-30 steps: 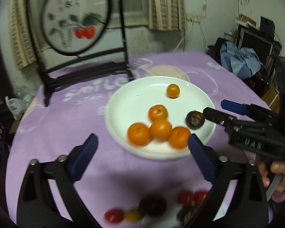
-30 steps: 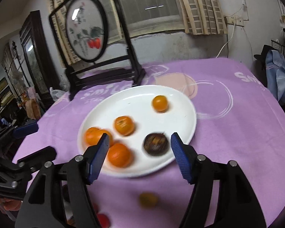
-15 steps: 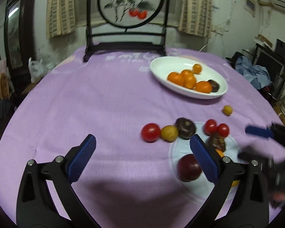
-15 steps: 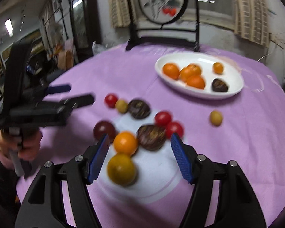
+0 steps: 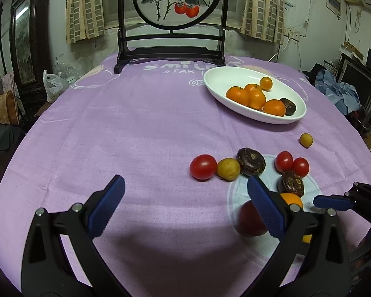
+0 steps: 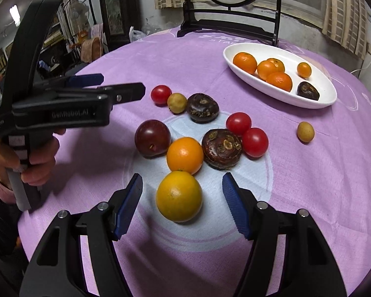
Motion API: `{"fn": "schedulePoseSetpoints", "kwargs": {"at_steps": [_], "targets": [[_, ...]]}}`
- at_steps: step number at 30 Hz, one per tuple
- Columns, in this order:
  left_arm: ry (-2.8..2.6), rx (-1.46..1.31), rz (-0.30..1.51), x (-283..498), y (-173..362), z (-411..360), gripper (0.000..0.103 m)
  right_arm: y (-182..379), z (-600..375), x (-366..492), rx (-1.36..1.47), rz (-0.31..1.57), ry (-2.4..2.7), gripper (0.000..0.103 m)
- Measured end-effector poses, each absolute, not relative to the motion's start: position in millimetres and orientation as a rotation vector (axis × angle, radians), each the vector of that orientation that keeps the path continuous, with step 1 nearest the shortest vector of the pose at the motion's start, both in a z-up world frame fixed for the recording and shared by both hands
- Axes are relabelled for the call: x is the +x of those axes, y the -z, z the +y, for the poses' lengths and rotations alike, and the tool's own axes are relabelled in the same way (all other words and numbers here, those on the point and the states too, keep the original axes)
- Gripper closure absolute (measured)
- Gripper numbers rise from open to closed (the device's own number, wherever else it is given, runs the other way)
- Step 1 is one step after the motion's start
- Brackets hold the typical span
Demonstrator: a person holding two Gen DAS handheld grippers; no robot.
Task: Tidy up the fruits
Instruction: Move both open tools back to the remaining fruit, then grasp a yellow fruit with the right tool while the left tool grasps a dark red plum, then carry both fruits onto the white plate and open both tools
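1. While nothing is gripped, the right gripper is held wide open, its blue pads flanking (not touching) a yellow-orange fruit on the purple tablecloth.
2. The left gripper is likewise spread wide and empty, above bare cloth.
3. Five orange fruits and one dark fruit are seen in the white dish; the remaining fruit is scattered nearer the grippers.

Purple tabletop cloth with white print; white plate; orange tangerines; red tomatoes; blue fingers.
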State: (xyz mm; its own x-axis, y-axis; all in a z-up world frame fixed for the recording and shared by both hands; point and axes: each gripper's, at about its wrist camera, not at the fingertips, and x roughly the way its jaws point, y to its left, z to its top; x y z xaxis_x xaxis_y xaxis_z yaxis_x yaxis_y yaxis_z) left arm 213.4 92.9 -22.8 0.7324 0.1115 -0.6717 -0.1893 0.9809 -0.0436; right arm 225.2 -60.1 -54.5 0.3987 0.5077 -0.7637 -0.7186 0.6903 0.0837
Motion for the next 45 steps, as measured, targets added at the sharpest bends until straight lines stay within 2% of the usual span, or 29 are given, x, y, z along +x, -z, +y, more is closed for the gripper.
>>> {"fn": "schedulePoseSetpoints", "kwargs": {"at_steps": [3,5,7,9,11,12,18,22,24,29,31,38,45], "targets": [[-0.166,-0.125,0.738,214,23,95,0.002,57,-59,227,-0.288,0.862,-0.782,0.037],[-0.169,-0.129,0.738,214,23,96,0.002,58,-58,226,-0.295,0.868,-0.783,0.042],[-0.171,-0.13,0.737,214,23,97,0.002,60,-56,226,-0.31,0.874,-0.78,0.043],[-0.172,-0.131,0.734,214,23,97,0.002,64,-54,226,-0.338,0.881,-0.766,0.05],[-0.172,-0.131,0.735,214,23,97,0.002,67,-54,228,-0.329,0.905,-0.782,0.063],[-0.171,-0.131,0.736,214,23,97,0.002,66,-55,229,-0.309,0.916,-0.8,0.066],[-0.002,-0.152,0.772,212,24,88,0.002,44,-82,242,-0.115,0.874,-0.823,0.066],[0.151,-0.008,0.745,201,22,54,0.004,40,-96,252,-0.066,0.852,-0.756,0.066],[0.191,0.056,0.742,197,24,41,0.01,41,-99,255,-0.046,0.864,-0.742,0.066],[0.221,0.11,0.782,197,35,33,0.036,44,-98,255,-0.055,0.873,-0.734,0.066],[0.215,0.094,0.797,200,37,37,0.041,44,-97,255,-0.059,0.873,-0.735,0.066],[0.214,0.057,0.835,204,42,43,0.049,43,-98,255,-0.059,0.87,-0.728,0.065],[0.205,0.028,0.861,211,47,47,0.05,43,-98,256,-0.061,0.87,-0.722,0.065]]}}
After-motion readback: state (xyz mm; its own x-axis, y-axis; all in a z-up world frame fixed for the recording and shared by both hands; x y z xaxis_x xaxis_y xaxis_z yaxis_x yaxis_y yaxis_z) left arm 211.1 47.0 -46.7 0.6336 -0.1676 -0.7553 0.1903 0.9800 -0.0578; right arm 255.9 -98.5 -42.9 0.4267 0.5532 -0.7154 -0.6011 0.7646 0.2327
